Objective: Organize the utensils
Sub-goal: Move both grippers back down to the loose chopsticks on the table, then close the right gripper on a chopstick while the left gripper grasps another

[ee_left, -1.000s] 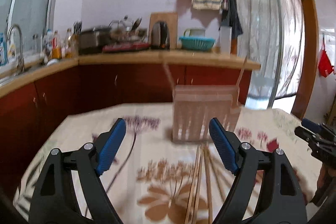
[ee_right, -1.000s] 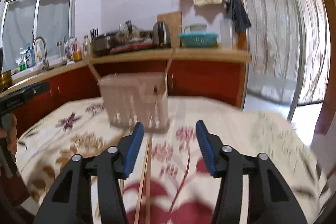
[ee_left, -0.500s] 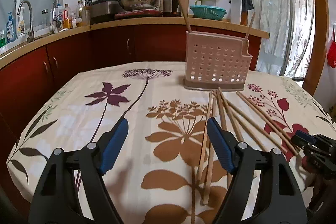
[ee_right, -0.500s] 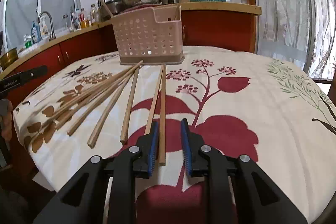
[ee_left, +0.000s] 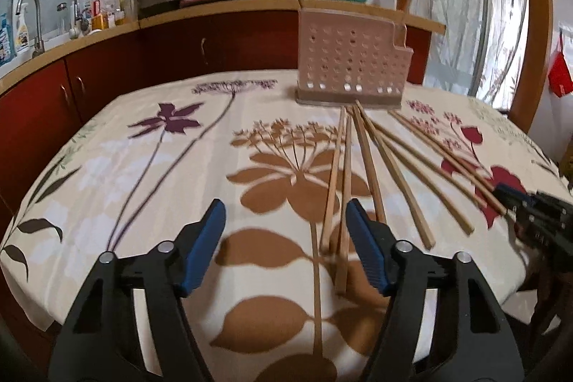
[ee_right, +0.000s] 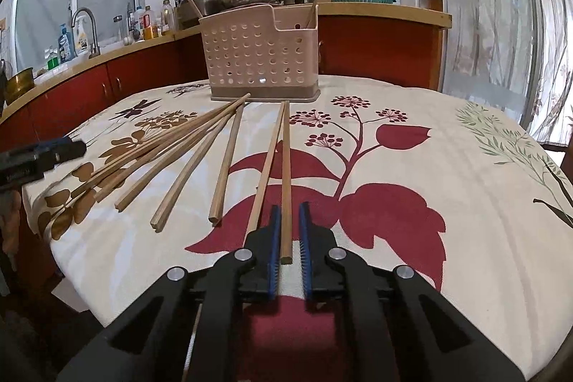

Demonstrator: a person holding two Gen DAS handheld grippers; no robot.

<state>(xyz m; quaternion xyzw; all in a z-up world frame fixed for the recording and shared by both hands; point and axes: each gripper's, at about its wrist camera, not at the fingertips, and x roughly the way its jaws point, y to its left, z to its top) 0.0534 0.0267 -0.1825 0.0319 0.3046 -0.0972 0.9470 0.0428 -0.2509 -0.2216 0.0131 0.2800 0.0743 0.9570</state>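
Observation:
Several wooden chopsticks lie fanned on the flowered tablecloth [ee_left: 143,174] in front of a pink perforated utensil basket [ee_left: 349,59] [ee_right: 258,56], which holds two sticks. My right gripper [ee_right: 289,208] is low at the table's near edge, its jaws closing tight on the near end of one chopstick [ee_right: 285,174]; a second chopstick [ee_right: 266,174] lies just left of it. My left gripper [ee_left: 284,206] is open, its jaws closing. The near ends of two chopsticks [ee_left: 335,188] lie between its fingers, close to the right finger [ee_left: 361,238], touched by neither.
A kitchen counter [ee_right: 376,11] with pots, a kettle, bottles and a sink tap runs behind the table. A curtained glass door [ee_right: 501,6] stands at the right. The other gripper shows at each view's edge: right gripper [ee_left: 530,203], left gripper [ee_right: 53,149].
Both grippers came down toward the table. The right jaws narrowed from wide apart to a tight grip around one chopstick. The left jaws narrowed a little over two chopstick ends.

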